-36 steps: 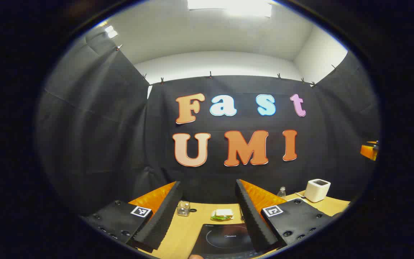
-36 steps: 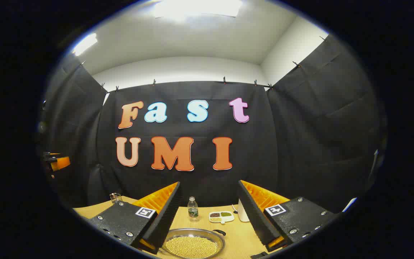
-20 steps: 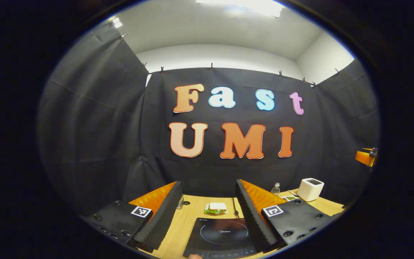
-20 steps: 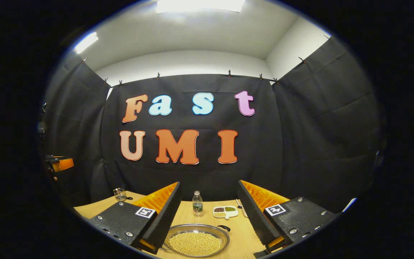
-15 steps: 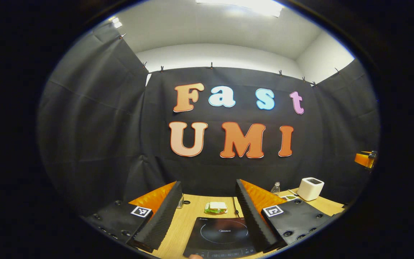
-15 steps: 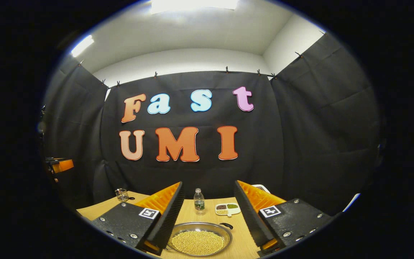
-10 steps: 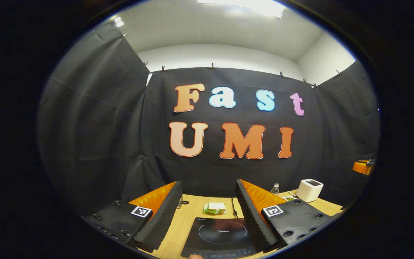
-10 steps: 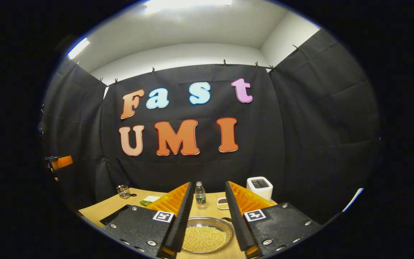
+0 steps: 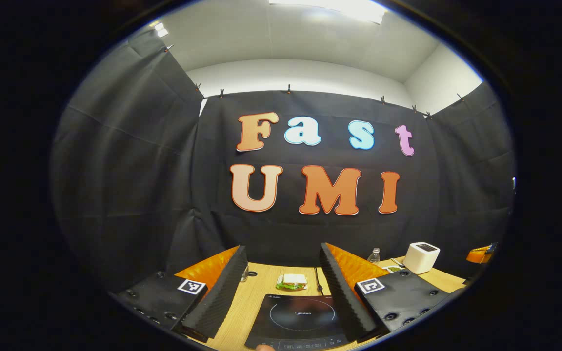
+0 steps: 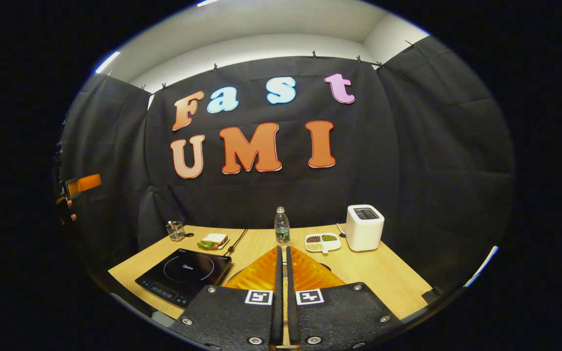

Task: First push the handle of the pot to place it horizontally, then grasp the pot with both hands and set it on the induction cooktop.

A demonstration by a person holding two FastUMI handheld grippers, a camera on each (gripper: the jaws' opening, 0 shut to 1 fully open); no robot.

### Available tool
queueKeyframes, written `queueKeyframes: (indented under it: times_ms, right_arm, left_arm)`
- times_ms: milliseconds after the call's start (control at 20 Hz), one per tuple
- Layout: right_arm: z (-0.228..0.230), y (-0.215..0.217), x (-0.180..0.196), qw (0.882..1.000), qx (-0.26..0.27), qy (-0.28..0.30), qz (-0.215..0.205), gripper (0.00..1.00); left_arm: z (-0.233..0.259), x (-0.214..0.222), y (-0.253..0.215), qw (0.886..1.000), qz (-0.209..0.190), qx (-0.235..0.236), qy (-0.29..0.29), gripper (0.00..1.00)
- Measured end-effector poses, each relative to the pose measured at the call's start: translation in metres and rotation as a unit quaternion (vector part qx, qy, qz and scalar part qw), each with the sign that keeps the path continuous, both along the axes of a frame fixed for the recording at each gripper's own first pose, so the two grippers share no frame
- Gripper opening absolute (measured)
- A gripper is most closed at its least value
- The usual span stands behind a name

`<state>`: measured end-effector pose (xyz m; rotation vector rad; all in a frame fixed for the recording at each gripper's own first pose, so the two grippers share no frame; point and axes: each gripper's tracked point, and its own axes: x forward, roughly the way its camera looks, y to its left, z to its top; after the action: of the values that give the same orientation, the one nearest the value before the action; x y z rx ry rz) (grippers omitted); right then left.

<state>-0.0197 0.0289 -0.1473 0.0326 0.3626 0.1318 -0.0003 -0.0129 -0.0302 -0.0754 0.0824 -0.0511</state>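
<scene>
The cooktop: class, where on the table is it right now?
In the right gripper view the cooktop lies at the table's near left, just in front of the sandwich; in the left gripper view it sits between that claw's fingers.

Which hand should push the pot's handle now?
Right, probably. The right gripper is shut, good for pushing, and points at the pot, glimpsed between its fingers. The left gripper hangs open over the induction cooktop instead.
</scene>
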Motion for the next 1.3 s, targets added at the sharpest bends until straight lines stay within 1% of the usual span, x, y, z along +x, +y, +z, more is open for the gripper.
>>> queueKeyframes:
  times_ms: [100, 250, 500, 800, 1000, 1300]
  right_arm:
    - [-0.016, 0.007, -0.007, 1.000, -0.007, 0.014, 0.011, 0.00]
    - [-0.041, 0.016, -0.018, 0.998, -0.022, 0.041, 0.033, 0.00]
    - [-0.087, 0.042, -0.040, 0.992, -0.025, 0.099, 0.072, 0.00]
    - [-0.150, 0.073, -0.065, 0.977, -0.020, 0.180, 0.115, 0.00]
    - [-0.178, 0.091, -0.077, 0.967, -0.021, 0.215, 0.136, 0.00]
    - [-0.215, 0.126, -0.090, 0.947, -0.031, 0.268, 0.172, 0.00]
  left_arm:
    - [-0.005, 0.003, -0.002, 1.000, -0.003, -0.003, 0.006, 0.97]
    - [-0.015, 0.004, -0.003, 1.000, -0.006, -0.011, 0.019, 0.97]
    - [-0.019, 0.006, 0.005, 1.000, 0.003, -0.013, 0.025, 0.97]
    - [-0.026, 0.006, 0.009, 0.999, 0.007, -0.011, 0.029, 0.97]
    - [-0.034, 0.008, 0.014, 0.999, 0.015, -0.004, 0.036, 0.97]
    - [-0.044, 0.012, 0.021, 0.999, 0.024, -0.002, 0.041, 0.97]
